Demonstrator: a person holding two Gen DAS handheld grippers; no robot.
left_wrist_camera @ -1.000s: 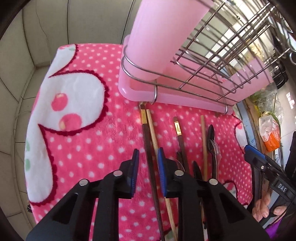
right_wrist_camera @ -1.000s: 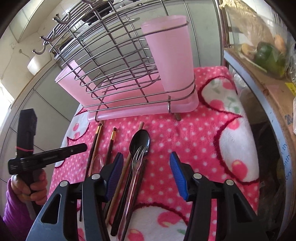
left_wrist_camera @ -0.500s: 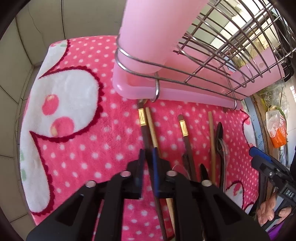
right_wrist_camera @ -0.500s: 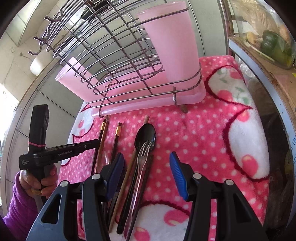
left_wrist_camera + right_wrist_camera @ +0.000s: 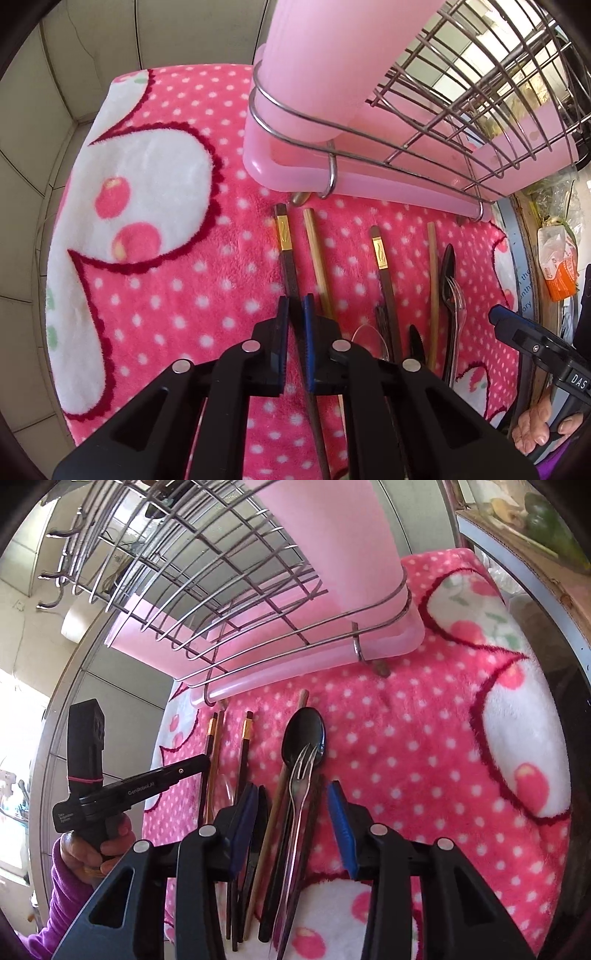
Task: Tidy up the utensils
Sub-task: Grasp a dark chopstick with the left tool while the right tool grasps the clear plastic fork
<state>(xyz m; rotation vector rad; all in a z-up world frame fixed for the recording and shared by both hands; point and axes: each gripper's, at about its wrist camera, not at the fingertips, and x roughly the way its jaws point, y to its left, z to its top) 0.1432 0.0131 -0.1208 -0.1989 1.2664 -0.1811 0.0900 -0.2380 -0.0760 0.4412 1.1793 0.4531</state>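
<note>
Several utensils lie side by side on a pink dotted towel (image 5: 166, 295) in front of a wire rack (image 5: 443, 92). My left gripper (image 5: 295, 314) is shut on the leftmost dark chopstick (image 5: 286, 240), the one with a gold band. A pale wooden chopstick (image 5: 316, 251) lies right beside it. My right gripper (image 5: 291, 812) points down over a black spoon (image 5: 304, 734), a clear fork (image 5: 301, 775) and a wooden chopstick (image 5: 280, 794). Its jaws are closing with these between them, and the pads stand apart from them. A pink cup (image 5: 332, 528) stands in the rack's corner.
The rack sits on a pink drip tray (image 5: 369, 184) close behind the utensil tips. A second dark chopstick (image 5: 382, 266) and a clear spoon (image 5: 365, 332) lie mid-row. Tiled wall borders the towel's left side. A box edge with vegetables (image 5: 546, 528) runs along the right.
My left jaws closed onto the dark chopstick. My right jaws narrowed around the spoon, fork and chopstick, and that gripper tipped so the rack and cup loom larger above it.
</note>
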